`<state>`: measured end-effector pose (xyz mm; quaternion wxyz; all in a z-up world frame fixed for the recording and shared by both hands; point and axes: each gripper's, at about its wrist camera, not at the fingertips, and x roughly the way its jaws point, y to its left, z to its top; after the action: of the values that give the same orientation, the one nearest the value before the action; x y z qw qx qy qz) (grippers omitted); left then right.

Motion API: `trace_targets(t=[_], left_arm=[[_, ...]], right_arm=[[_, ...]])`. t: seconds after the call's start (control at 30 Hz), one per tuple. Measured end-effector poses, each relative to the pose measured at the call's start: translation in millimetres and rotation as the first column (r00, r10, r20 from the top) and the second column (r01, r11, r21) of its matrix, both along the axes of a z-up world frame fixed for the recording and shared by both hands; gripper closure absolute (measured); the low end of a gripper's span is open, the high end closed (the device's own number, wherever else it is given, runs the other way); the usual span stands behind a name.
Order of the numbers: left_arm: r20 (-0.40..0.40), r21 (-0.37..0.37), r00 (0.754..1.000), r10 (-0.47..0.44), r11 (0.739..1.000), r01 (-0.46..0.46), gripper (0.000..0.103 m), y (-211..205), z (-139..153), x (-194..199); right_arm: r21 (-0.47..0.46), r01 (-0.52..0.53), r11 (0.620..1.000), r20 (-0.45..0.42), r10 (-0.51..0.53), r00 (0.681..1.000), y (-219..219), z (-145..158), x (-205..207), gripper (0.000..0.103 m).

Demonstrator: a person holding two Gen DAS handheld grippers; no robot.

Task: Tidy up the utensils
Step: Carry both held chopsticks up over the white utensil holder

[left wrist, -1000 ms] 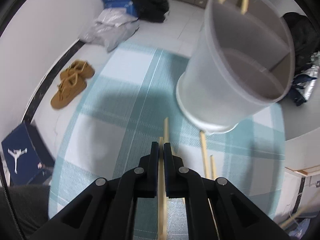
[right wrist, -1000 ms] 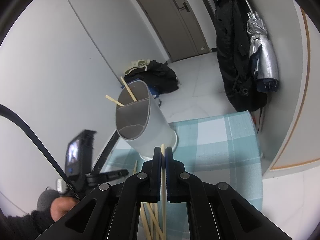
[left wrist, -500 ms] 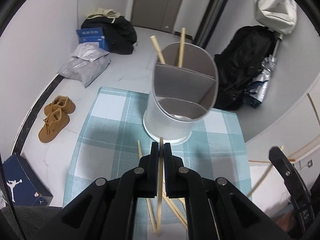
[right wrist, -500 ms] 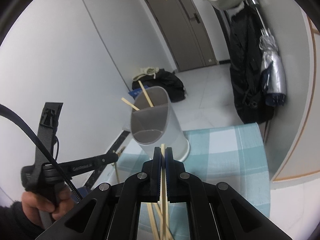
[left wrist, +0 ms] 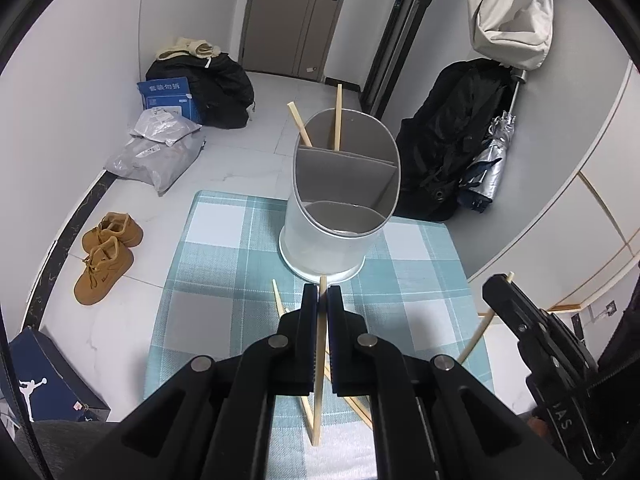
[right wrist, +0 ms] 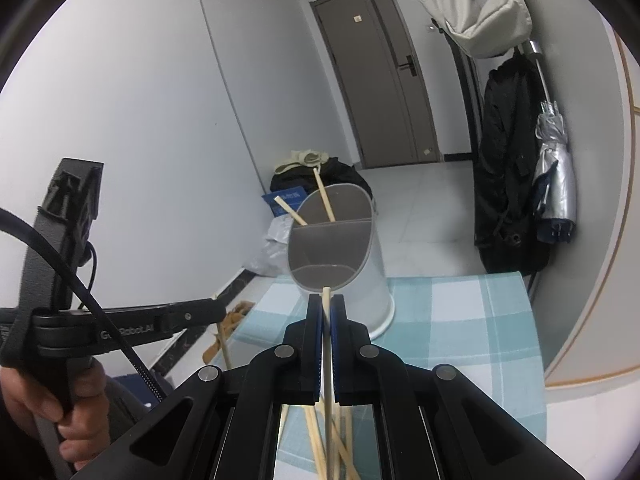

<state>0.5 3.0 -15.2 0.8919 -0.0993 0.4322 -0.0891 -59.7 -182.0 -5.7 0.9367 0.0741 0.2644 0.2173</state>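
— So, what do we grip?
— We clamp one chopstick (left wrist: 319,354) in our left gripper (left wrist: 322,300) and another chopstick (right wrist: 328,344) in our right gripper (right wrist: 327,310), both before the divided holder (left wrist: 340,204); two chopsticks (left wrist: 337,118) stand in its far compartment.

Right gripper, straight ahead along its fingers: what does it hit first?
Most likely the utensil holder: the right gripper, shut on a chopstick, points at its near wall just below the rim. Depth is unclear, but nothing else shows between.
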Motion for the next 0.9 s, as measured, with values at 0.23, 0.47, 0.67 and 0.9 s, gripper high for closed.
trace_targets(t=[0.23, 0.47, 0.67, 0.9], left_arm=[[0.010, -0.026, 1.000, -0.021, 0.999, 0.021, 0.102, 10.2, 1.9, -3.9], [0.027, -0.036, 0.998, -0.049, 0.998, 0.050, 0.102, 13.6, 6.6, -7.1], [0.028, -0.041, 0.997, -0.077, 0.996, 0.079, 0.102, 16.4, 13.8, -7.9], [0.046, -0.065, 0.994, -0.101, 0.992, 0.104, 0.102, 16.1, 30.1, -2.6]], right_arm=[[0.010, 0.018, 1.000, 0.023, -0.018, 1.000, 8.3, 4.9, -4.6, 0.100], [0.010, 0.028, 1.000, 0.039, -0.028, 0.999, 16.0, 11.1, -4.3, 0.100], [0.023, 0.028, 0.999, 0.056, -0.029, 0.998, 19.2, 18.8, -1.0, 0.100], [0.019, 0.014, 1.000, 0.079, -0.015, 0.997, 24.0, 26.7, 8.2, 0.100]])
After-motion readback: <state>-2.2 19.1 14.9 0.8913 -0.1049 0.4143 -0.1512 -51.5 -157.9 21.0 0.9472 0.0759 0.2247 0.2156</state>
